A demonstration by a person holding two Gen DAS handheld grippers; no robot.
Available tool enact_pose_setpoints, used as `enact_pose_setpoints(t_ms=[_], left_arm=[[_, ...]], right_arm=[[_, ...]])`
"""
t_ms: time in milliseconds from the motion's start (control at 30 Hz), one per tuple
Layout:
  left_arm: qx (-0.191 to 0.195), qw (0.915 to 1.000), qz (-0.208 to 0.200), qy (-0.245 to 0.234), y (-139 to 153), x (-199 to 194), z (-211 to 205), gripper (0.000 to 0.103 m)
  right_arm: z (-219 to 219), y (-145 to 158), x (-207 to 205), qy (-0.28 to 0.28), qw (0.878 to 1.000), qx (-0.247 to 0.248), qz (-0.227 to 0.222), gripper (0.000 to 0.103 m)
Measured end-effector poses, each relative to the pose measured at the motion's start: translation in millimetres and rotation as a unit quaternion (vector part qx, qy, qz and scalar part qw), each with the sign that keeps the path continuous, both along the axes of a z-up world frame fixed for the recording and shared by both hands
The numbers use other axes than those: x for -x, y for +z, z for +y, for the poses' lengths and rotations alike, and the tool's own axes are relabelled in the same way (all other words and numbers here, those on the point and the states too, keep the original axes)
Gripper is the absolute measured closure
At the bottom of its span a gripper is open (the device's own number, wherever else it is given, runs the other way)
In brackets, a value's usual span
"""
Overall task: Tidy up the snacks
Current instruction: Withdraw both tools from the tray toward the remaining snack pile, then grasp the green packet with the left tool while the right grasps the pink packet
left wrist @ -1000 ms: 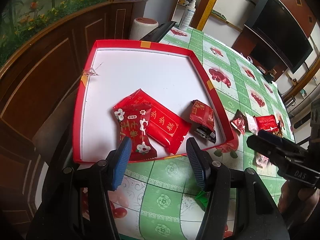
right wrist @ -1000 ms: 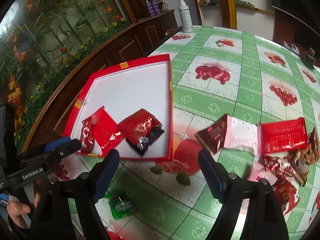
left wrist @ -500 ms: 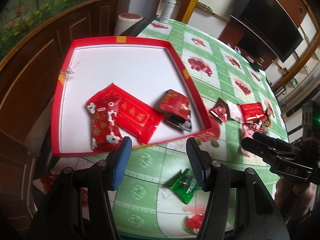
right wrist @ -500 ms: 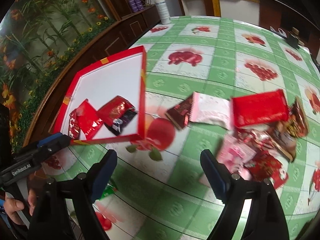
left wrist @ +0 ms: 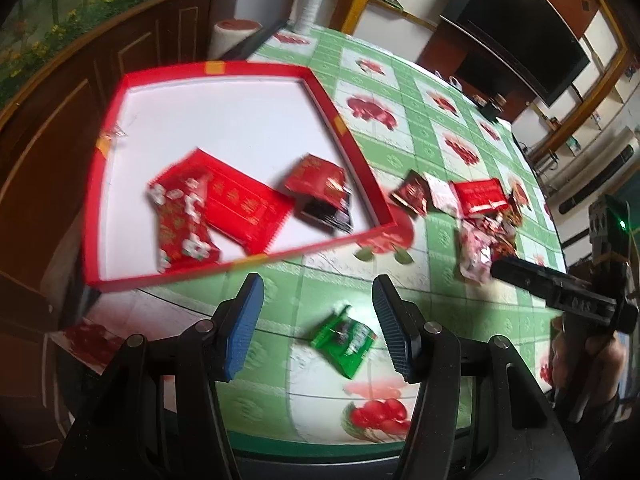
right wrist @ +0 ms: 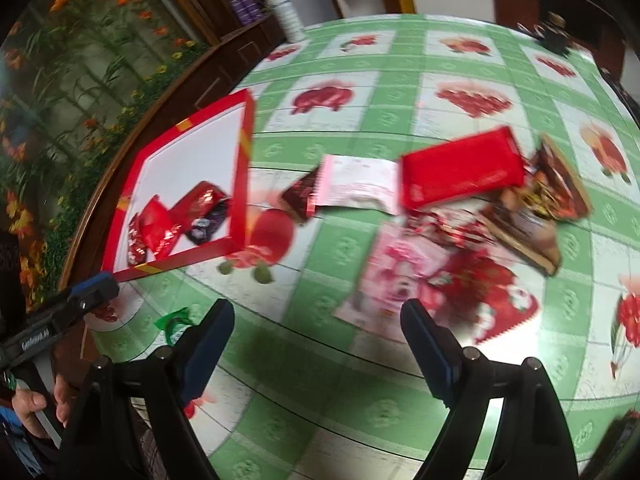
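Both grippers have been drawn back from the red tray over the last second, so that a green snack packet, earlier hidden, is now being seen on the tablecloth between and just ahead of the fingertips of the left gripper. The left gripper's jaws are being held wide apart with nothing between them. The tray is being framed ahead and to its left, with a flower-printed red packet, a flat red packet and a red-and-black packet lying inside on the white floor.

The right gripper is likewise being held wide open and empty above the green checked tablecloth. A loose heap of snacks is being shown just ahead and to its right: a pink packet, a flat red pouch, a white-backed wrapper and a dark brown packet, the last lying nearest the tray. The same green packet is being glimpsed left of the right gripper's left finger, partly hidden by it. Much of both views is being smeared by blur.
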State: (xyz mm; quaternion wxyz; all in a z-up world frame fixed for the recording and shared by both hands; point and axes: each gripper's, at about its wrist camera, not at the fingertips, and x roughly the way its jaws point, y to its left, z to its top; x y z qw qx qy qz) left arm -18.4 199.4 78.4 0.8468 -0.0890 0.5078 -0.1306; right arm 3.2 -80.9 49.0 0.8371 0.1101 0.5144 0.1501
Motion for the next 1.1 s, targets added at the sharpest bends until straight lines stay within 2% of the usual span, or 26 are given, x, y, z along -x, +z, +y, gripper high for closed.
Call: enact_pose_setpoints(t_ms=[167, 333, 667, 933, 1033, 1100], left_arm=[[-0.014, 0.9991, 0.013, -0.038, -11.2, 4.3, -23.5, 0.046], [-0.021, 0.9977, 0.029, -0.057, -24.6, 3.5, -38.2, 0.046], [-0.021, 0.9972, 0.046, -0.056, -35.7, 1.9, -42.3, 0.046], [-0.039, 0.9962, 0.063, -0.046, -50.3, 1.2, -49.0, 0.046], [-0.056, 0.9949, 0.071, -0.047, -57.7, -1.2, -53.3, 0.046], [-0.067, 0.9946, 0.06, -0.051, -57.4, -0.8, -56.7, 0.046]], right_arm=[[-27.1, -4.1, -1.9, -0.039, 0.999, -0.012, 0.015, 0.016], [-34.1, -13.0, -3.2, -0.049, 0.997, -0.033, 0.039, 0.016], [-20.3, -17.5, -3.1, -0.044, 0.998, -0.031, 0.041, 0.016], [-12.5, -23.9, -10.2, -0.042, 0.998, -0.009, 0.04, 0.016], [-9.7, -25.8, -13.4, -0.043, 0.998, 0.002, 0.036, 0.02], [-8.7, -27.5, -15.9, -0.044, 0.998, 0.009, 0.035, 0.022]])
